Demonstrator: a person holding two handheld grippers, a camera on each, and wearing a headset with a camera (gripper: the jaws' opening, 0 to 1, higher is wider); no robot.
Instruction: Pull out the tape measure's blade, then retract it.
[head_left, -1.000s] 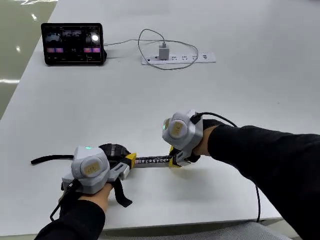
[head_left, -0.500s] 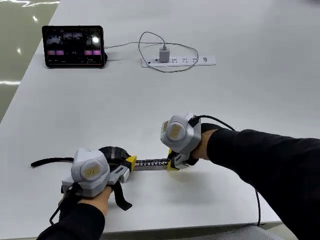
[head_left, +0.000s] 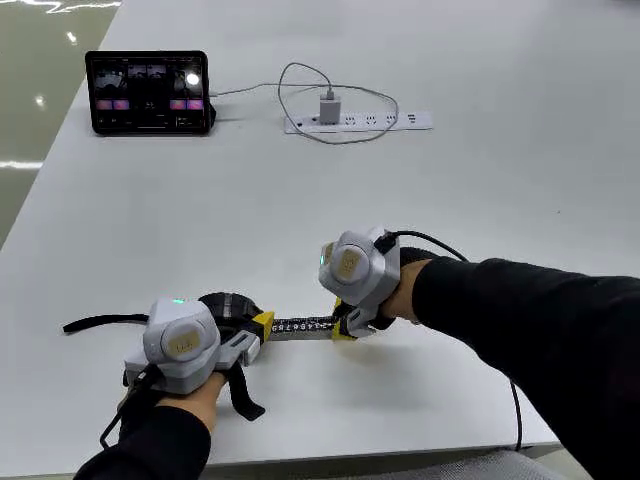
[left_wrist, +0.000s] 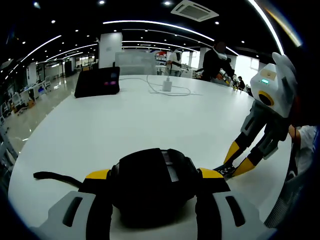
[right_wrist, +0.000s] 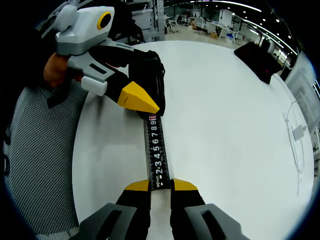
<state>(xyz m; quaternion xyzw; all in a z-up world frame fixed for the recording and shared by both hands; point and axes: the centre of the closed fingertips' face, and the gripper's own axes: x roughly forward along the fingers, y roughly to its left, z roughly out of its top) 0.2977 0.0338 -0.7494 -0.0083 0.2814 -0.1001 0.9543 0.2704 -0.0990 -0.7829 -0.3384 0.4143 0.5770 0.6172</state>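
Note:
A black tape measure case (head_left: 228, 305) (left_wrist: 152, 182) (right_wrist: 148, 70) rests on the white table near its front edge, and my left gripper (head_left: 250, 338) (left_wrist: 154, 176) is shut on it. Its black strap (head_left: 95, 322) trails off to the left. A short length of blade (head_left: 300, 325) (right_wrist: 155, 154) with printed numbers runs right from the case. My right gripper (head_left: 340, 328) (right_wrist: 160, 186) is shut on the blade's end, its yellow-tipped fingers (left_wrist: 235, 160) resting low over the table.
A tablet (head_left: 148, 90) stands at the table's far left. A white power strip (head_left: 358, 120) with a plugged charger and looped cable lies at the far middle. The table's front edge (head_left: 380, 438) runs just below my arms. People stand in the room beyond.
My right gripper has moved left toward the case, and the exposed length of blade has shortened. The left gripper and the case have stayed in place.

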